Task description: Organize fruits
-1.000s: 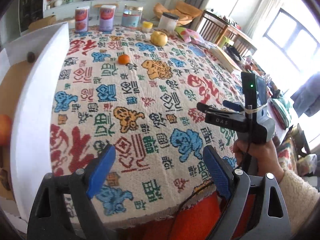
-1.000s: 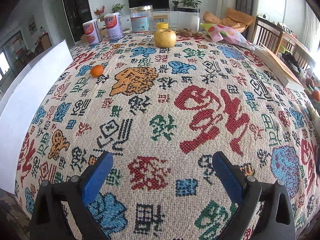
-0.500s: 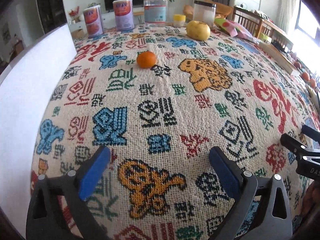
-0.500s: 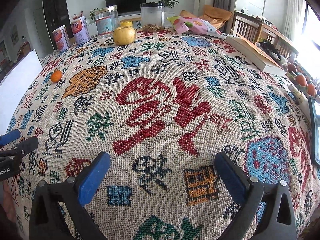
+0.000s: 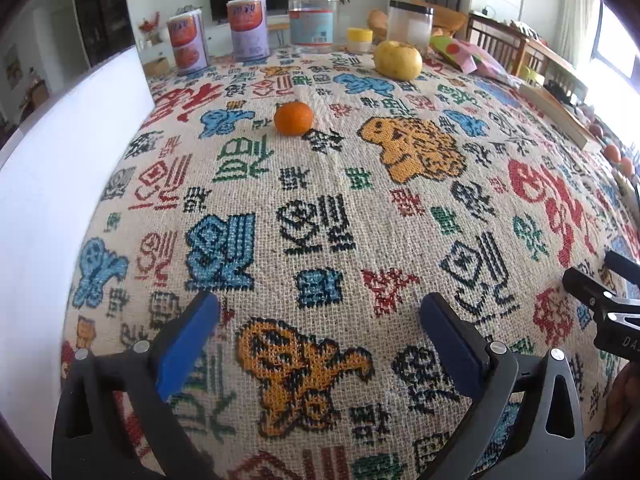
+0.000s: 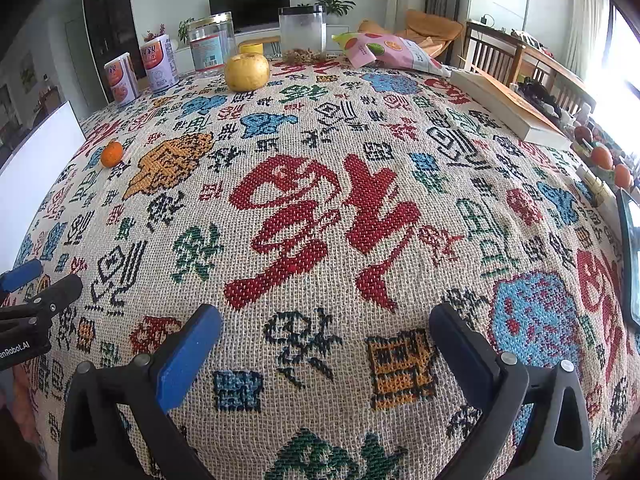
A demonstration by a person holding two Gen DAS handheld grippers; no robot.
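— Both grippers are ours to report: the left gripper (image 5: 316,316) hangs wide and empty over the cloth (image 5: 320,220), and the right gripper (image 6: 324,320) is just as wide, holding nothing either.

— Where is the fruit, then?

— Ahead of us. We see the orange (image 5: 293,118) alone on the cloth, well in front of the left jaws and near the white box (image 5: 52,184) along the left edge. The apple (image 5: 398,60) sits further back, close to the jars (image 5: 312,18) and cans (image 5: 187,44).

— Why so spread?

— We judge the jaws are wide because either fruit needs the full gap to slip in. The left faces the orange almost squarely, so we would take that one first — and the box beside it looks the likely home, though we cannot see inside it.
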